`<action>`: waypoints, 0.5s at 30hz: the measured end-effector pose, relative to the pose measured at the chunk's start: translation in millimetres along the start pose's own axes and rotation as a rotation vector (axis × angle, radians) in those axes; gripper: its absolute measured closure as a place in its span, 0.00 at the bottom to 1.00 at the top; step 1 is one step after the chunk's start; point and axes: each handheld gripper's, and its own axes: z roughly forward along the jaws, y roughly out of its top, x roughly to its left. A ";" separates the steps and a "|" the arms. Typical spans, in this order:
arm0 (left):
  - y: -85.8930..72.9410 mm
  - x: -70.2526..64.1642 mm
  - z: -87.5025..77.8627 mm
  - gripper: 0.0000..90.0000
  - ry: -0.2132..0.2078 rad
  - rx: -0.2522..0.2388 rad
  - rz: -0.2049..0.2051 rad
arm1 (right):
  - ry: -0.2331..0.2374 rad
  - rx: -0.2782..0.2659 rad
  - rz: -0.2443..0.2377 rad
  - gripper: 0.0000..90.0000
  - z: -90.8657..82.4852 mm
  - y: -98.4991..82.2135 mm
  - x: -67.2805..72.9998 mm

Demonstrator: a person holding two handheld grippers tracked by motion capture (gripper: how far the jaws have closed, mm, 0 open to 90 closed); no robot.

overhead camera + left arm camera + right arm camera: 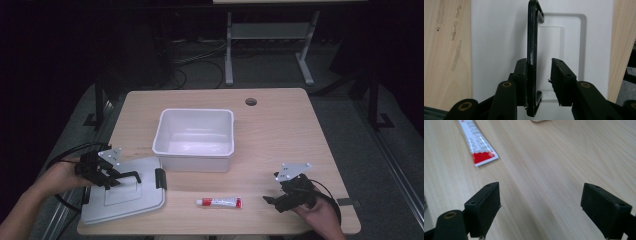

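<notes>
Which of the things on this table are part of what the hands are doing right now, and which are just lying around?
In use:
lid, black handle between the left gripper fingers, one pad touching it
white bin
tube, near the open right gripper

Lying about:
stand legs on the floor
floor cables

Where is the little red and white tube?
In the high view, the tube lies flat near the table's front edge, between the lid on the left and the right gripper.
</notes>
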 end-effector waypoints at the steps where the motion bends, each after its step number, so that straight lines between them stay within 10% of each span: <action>1: -0.4 0.2 -0.4 0.71 0.003 -0.001 -0.001 | 0.007 0.004 -0.003 0.17 -0.4 2.8 2.1; 15: -3.6 2.3 -2.9 0.65 0.019 -0.011 -0.016 | 0.081 0.047 -0.113 0.17 5.8 34.3 17.4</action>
